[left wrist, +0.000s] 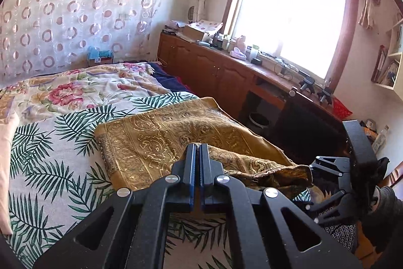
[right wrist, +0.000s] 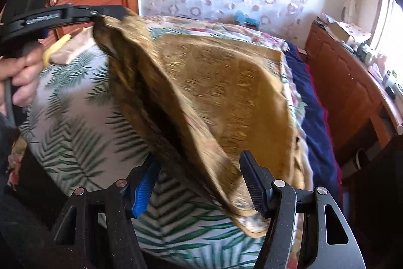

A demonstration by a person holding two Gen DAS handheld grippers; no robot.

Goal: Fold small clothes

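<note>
**Golden cloth half lifted off the bed**

Left gripper (left wrist: 199, 150) is clenched tight, fingers pressed together on the near edge of the golden patterned cloth (left wrist: 163, 140), and that pinched corner is raised clear of the bed (left wrist: 50, 168). From the right wrist view you see the same left gripper (right wrist: 110, 13) up at the top left, a bare hand (right wrist: 22, 77) wrapped around its handle, the cloth (right wrist: 214, 82) hanging down from it in a long diagonal fold.

Right gripper (right wrist: 201, 183) is spread wide, one blue-padded finger on the left, one black ribbed finger on the right. The lower end of that draped fold passes between the fingers and lies against the right one, but nothing is pinched there.

The rest of the cloth lies flat on the palm-leaf bedsheet (left wrist: 37, 193), with a floral quilt (left wrist: 88, 90) further up the bed. Alongside the bed runs a wooden cabinet (left wrist: 214, 72) under the bright window (left wrist: 294, 17), its top crowded with small items. A circle-patterned curtain (left wrist: 75, 11) covers the far wall.
</note>
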